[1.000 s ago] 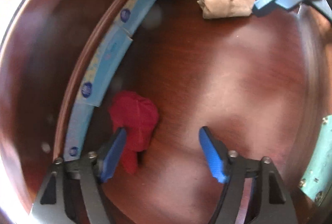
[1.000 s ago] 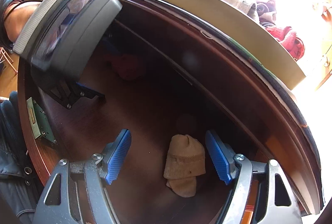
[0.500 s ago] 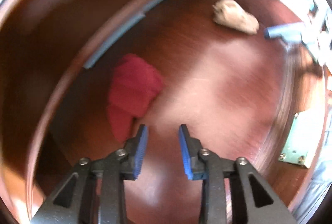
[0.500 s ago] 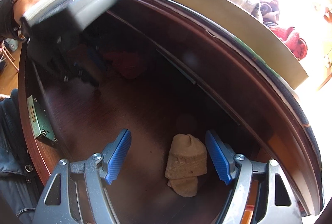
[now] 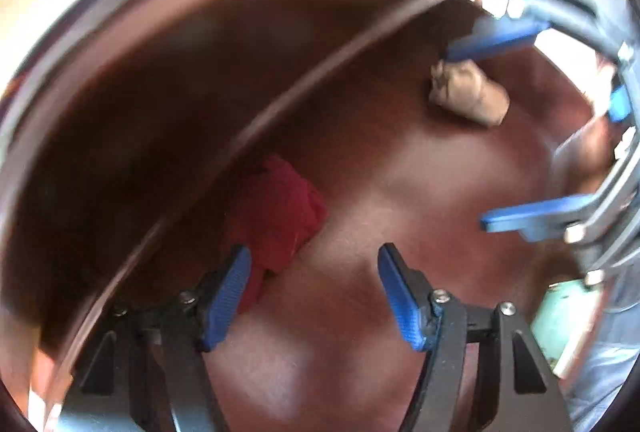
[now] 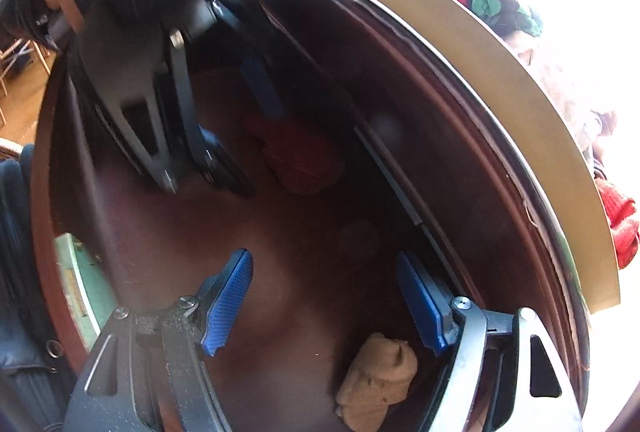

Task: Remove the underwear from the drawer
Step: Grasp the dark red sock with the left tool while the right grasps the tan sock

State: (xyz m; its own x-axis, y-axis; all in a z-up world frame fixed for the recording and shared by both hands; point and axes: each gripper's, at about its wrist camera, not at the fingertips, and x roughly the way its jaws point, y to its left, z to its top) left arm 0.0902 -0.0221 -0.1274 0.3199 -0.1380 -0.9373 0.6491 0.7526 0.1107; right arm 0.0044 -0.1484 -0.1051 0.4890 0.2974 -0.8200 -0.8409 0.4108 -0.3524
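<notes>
Best brought the left gripper [image 5: 314, 296] further over the red underwear [image 5: 280, 211], since only its left pad overlapped the bundle; jaws opening, nothing gripped. Right gripper [image 6: 324, 306] hung with jaws wide and empty, the beige bundle [image 6: 378, 376] lying low between them, untouched. Inside the drawer [image 6: 460, 159]: red bundle against the back wall, beige one well apart from it, otherwise bare wood.

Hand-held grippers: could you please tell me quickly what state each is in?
Left hand-held gripper: jaws opening, nothing held; red bundle beside one finger.
Right hand-held gripper: open, empty.
</notes>
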